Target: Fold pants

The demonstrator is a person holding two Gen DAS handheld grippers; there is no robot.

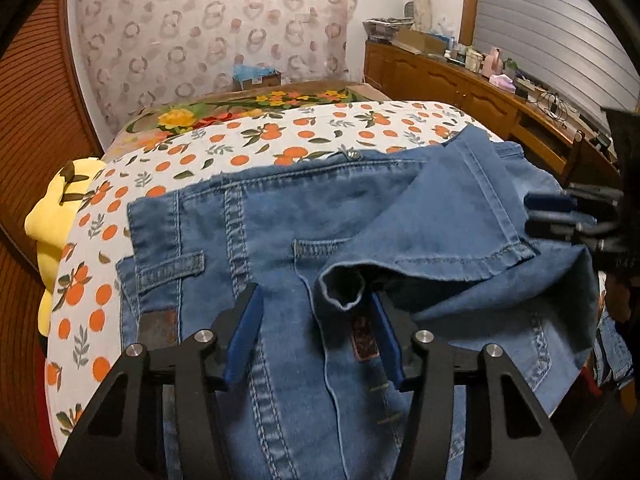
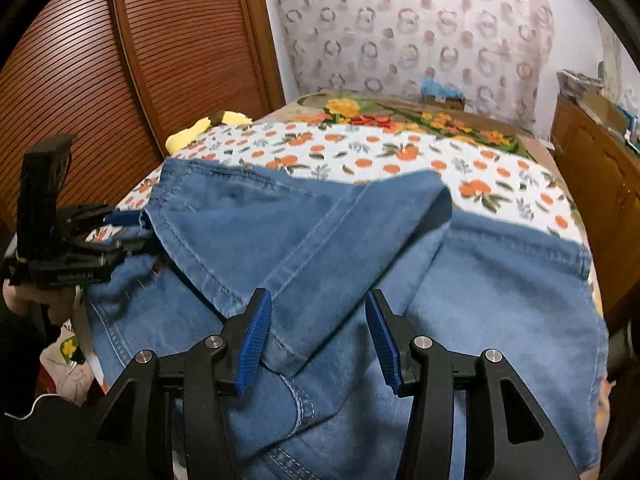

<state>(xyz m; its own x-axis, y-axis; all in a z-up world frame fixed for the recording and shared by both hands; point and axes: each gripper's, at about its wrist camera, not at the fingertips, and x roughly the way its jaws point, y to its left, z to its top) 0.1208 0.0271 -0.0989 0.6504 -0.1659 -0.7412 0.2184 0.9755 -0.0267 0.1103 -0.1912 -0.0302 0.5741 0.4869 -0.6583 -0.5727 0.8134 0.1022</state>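
Note:
Blue jeans (image 1: 256, 240) lie on a bed, with the leg ends (image 1: 432, 216) folded back over the waist part. They also show in the right wrist view (image 2: 320, 232). My left gripper (image 1: 316, 316) is open, its blue pads either side of a rumpled hem corner (image 1: 340, 284). My right gripper (image 2: 318, 328) is open just above the folded leg's hem edge (image 2: 288, 344). The right gripper also shows at the right of the left wrist view (image 1: 560, 216). The left gripper shows at the left of the right wrist view (image 2: 120, 228).
The bed has a white sheet with oranges (image 1: 280, 136) and a flowered blanket (image 1: 256, 104) behind it. A yellow plush toy (image 1: 56, 216) lies at the bed's left edge. A slatted wooden wardrobe (image 2: 140, 60) stands left, a cluttered wooden sideboard (image 1: 460, 76) right.

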